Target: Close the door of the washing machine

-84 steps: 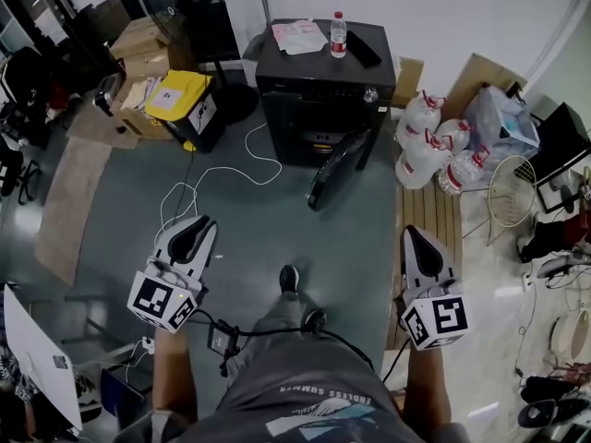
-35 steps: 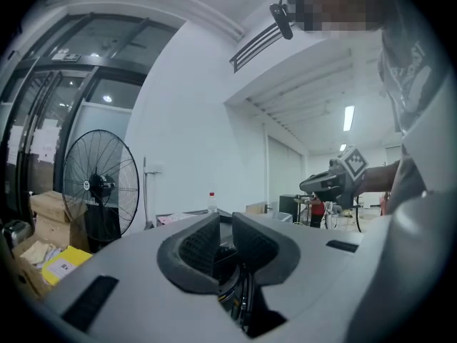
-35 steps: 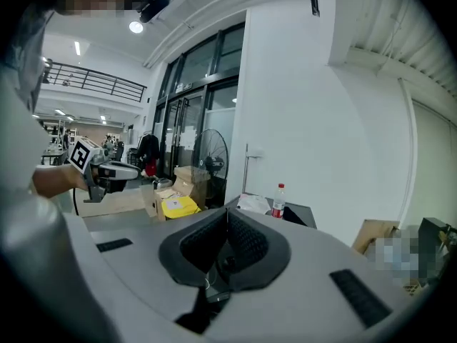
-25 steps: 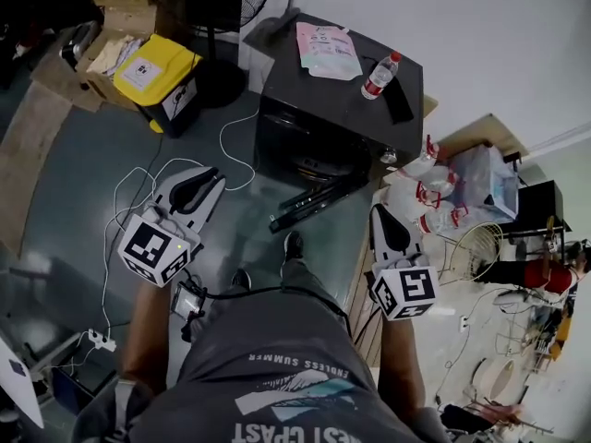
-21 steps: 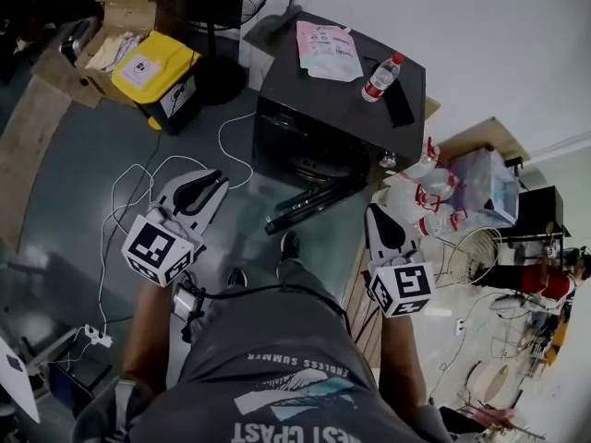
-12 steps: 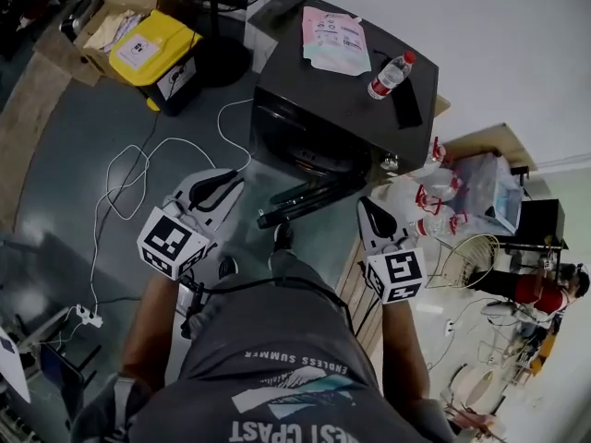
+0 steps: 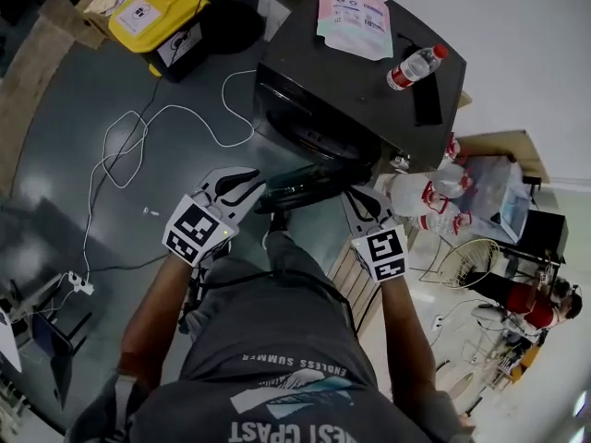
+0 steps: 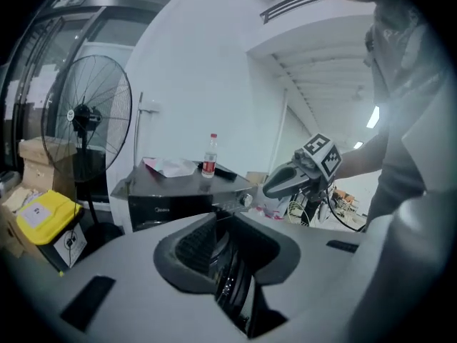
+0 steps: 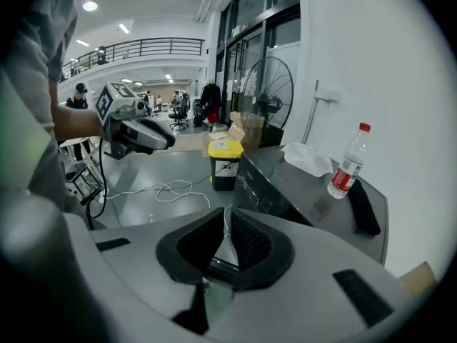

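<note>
**Two grippers, one door.** The left gripper has its jaws set moderately apart; the dark rim of the single open door shows edge-on in the gap, and contact with the pads cannot be confirmed. The right gripper has its jaws narrowly apart and empty, just above the door's other end. The door hangs out from the front of the one black washing machine. On the machine's top lie three items: one pink pouch, one red-labelled bottle and one flat black object. Beyond, on the floor, are one white cable, one yellow-lidded box and one standing fan.
</note>
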A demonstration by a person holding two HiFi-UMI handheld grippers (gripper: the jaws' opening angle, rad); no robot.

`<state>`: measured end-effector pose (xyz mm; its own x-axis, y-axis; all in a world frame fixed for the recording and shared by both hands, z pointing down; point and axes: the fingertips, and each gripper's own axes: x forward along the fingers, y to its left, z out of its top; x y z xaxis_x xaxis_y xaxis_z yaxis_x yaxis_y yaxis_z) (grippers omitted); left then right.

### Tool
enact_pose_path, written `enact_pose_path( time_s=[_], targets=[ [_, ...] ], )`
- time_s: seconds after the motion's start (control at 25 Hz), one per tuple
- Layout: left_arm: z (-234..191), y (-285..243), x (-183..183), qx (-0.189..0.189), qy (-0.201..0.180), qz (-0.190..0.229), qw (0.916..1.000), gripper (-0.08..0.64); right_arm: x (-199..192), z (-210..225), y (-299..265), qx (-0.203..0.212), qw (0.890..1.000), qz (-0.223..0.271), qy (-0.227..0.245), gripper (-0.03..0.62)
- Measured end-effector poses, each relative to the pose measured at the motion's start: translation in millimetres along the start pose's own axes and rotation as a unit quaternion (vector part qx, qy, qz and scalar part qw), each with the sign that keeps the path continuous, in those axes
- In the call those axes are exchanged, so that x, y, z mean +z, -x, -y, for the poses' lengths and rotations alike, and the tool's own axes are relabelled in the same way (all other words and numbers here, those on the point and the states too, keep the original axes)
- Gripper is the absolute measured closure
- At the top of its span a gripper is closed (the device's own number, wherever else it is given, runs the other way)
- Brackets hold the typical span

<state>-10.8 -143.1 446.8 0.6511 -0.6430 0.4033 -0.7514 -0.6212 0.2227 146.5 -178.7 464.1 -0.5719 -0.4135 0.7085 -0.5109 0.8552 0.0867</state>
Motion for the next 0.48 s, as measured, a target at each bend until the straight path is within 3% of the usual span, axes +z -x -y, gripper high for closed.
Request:
enact_pose_path(
  time_s=[0.24,0.48],
  targets=[
    [16,-51,-63,-0.025,0.018,-0.067,0.9973,0.428,-42,-10,-38,0.065,0.995,-0.054,0.061,0.503],
    [29,-89,-118,-0.046,0.037,-0.117,0.9914,0.365,-83,-20,-69,0.121,0.977,-0.106,0.141,0.448]
  ],
)
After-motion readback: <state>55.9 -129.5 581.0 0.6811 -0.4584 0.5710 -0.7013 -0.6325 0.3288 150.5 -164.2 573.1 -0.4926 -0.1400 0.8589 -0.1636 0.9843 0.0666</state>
